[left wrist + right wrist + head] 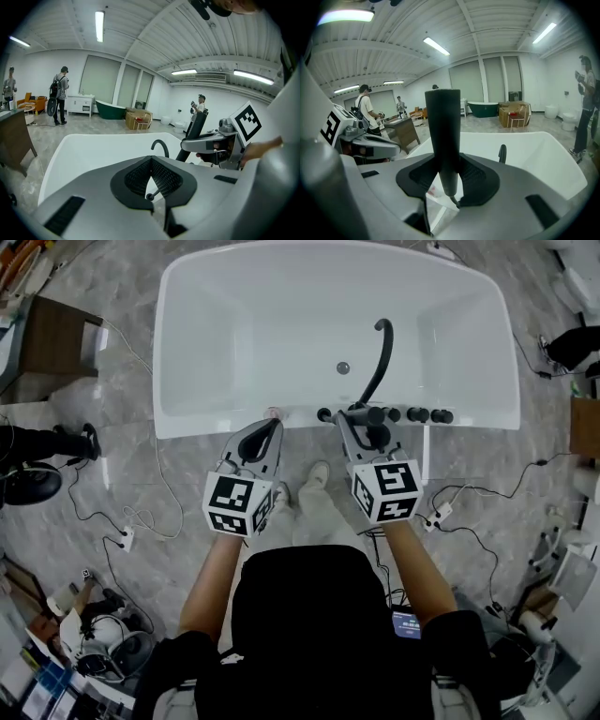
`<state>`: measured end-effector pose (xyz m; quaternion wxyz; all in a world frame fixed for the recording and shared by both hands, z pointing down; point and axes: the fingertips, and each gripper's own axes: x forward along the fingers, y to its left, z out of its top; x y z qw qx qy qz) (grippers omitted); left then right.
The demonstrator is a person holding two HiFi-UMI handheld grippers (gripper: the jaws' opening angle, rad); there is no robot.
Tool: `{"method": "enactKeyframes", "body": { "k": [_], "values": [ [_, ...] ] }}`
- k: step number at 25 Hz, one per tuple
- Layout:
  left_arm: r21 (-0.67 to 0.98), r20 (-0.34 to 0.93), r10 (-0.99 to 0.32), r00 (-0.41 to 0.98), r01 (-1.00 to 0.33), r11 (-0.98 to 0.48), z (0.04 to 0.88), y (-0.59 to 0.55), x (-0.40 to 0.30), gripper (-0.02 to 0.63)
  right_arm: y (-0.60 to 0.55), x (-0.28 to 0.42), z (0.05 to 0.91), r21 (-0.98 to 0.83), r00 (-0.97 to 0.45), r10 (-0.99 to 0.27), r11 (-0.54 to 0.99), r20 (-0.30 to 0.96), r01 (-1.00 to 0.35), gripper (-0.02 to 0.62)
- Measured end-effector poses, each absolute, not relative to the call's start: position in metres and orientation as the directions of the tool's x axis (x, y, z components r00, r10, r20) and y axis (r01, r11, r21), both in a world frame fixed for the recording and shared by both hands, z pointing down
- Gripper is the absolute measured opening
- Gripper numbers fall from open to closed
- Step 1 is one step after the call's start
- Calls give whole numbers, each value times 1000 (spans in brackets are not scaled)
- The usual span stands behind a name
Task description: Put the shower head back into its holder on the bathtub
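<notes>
The black stick-shaped shower head [443,136] stands upright between the jaws of my right gripper [444,158], which is shut on its lower part. In the head view that gripper [359,424] sits at the near rim of the white bathtub [197,418], right by the row of black knobs [417,414] and the curved black spout [377,360]. The holder itself is hidden under the gripper. My left gripper [266,429] hangs over the rim to the left, shut with nothing in it; its pads [161,176] meet at the tips. From the left gripper view the shower head [196,127] points upward.
Cables and a power strip [124,538] lie on the marble floor to the left, more cables [459,512] to the right. A wooden table [47,343] stands left of the tub. People [59,96] stand far off in the room. The drain [343,367] shows in the tub floor.
</notes>
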<state>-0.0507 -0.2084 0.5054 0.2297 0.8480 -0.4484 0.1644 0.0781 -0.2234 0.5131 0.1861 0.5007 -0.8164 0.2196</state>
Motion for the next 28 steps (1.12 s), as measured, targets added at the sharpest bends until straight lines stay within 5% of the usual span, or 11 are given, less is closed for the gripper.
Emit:
{"method": "enactKeyframes", "body": {
  "k": [28],
  "values": [
    [274, 565, -573, 593, -790, -548, 617, -198, -15, 14, -214, 83, 674, -191, -379, -639, 344, 669, -919, 140]
  ]
}}
